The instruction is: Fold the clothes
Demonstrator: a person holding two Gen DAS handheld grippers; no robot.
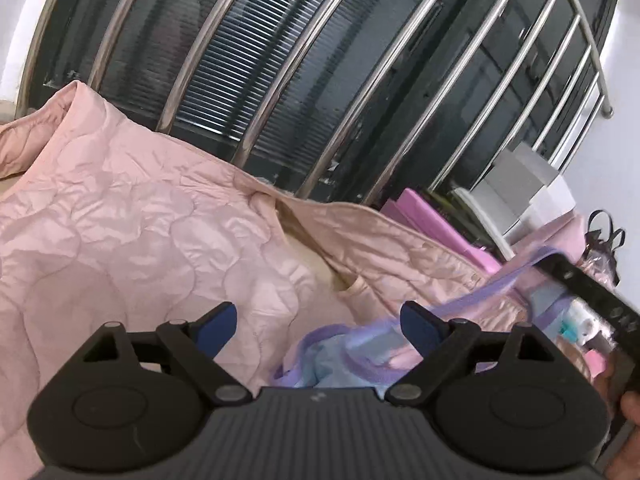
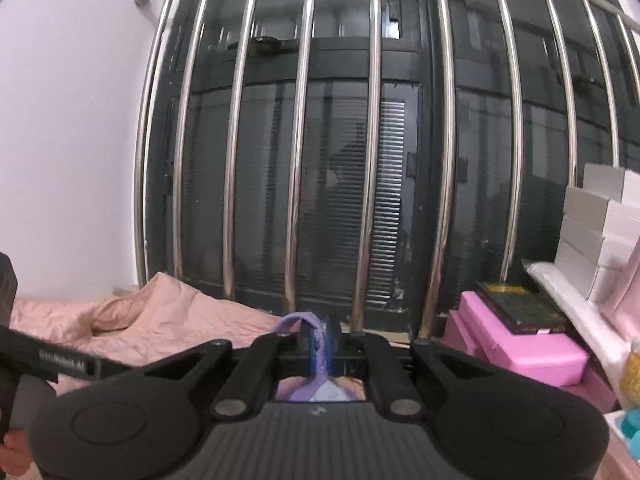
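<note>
A purple, blue and pink garment (image 1: 352, 356) lies bunched on a pink quilt (image 1: 132, 216), just below and right of my left gripper (image 1: 320, 324). The left gripper is open and empty, with its blue pads wide apart above the quilt. One purple strip of the garment rises to the right toward the other gripper's body (image 1: 592, 300). My right gripper (image 2: 320, 344) is shut on a purple fold of the garment (image 2: 316, 336) and holds it up in front of the window bars.
Steel window bars (image 2: 372, 160) stand over dark glass behind the bed. Pink boxes (image 2: 520, 348), a dark book (image 2: 516, 304) and stacked white boxes (image 2: 600, 232) sit at the right. A white wall (image 2: 72, 120) is at the left.
</note>
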